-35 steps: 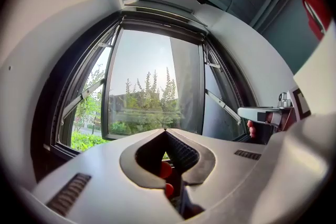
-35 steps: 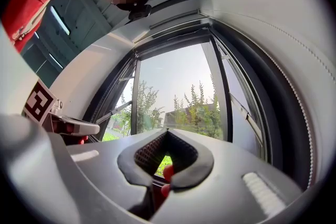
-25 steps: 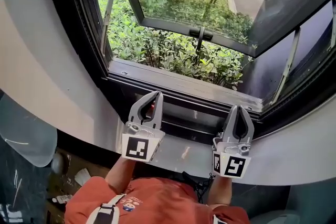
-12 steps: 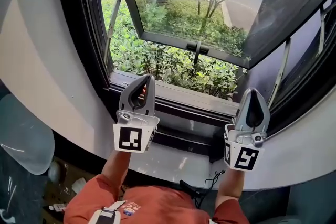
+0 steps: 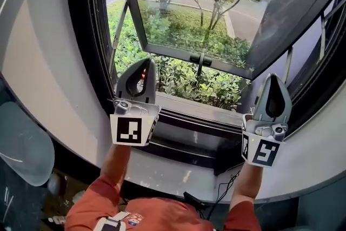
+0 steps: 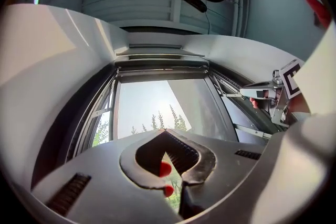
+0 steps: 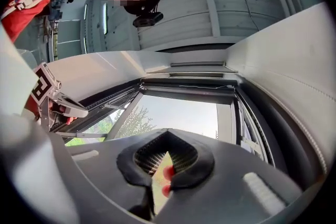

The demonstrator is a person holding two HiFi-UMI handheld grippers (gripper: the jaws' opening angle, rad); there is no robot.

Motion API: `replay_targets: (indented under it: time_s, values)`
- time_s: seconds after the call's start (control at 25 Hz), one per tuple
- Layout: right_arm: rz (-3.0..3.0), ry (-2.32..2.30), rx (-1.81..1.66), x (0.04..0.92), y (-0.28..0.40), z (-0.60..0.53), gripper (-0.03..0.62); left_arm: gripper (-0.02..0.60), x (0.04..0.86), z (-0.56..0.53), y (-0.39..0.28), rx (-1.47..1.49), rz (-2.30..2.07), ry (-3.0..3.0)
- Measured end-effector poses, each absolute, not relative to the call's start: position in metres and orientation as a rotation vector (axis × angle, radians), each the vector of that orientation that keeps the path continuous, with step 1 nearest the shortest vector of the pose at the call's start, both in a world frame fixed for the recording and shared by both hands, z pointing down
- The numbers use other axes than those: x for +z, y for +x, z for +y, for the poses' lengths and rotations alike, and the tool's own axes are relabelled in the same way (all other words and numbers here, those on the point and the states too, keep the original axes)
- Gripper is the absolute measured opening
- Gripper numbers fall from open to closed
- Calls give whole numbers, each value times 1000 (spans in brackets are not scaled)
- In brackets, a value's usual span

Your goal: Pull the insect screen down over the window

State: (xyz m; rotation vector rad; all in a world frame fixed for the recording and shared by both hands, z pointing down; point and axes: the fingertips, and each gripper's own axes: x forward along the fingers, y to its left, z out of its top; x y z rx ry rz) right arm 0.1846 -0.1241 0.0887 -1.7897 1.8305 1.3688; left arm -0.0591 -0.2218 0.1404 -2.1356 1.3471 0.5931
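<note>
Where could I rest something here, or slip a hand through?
The pale ledge under the dark sill is bare, except a cable at its near right edge. A hand could pass under the swung-out sash, either side of its handle.

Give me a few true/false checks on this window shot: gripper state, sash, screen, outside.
1. The left gripper and the right gripper are both shut, with nothing between their jaws. True.
2. The window sash is closed against its frame. False: it is swung open outward.
3. The insect screen covers the window opening. False: no screen shows over it, and the greenery shows plainly through.
4. Green shrubs grow outside, below the sash. True.
</note>
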Motion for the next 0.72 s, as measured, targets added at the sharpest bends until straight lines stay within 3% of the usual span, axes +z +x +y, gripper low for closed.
replay_targets:
  time_s: [0.72]
  values:
    - [1697, -1793, 1740, -16, 173, -137, 9, 5, 19, -228, -54, 508, 1254, -1869]
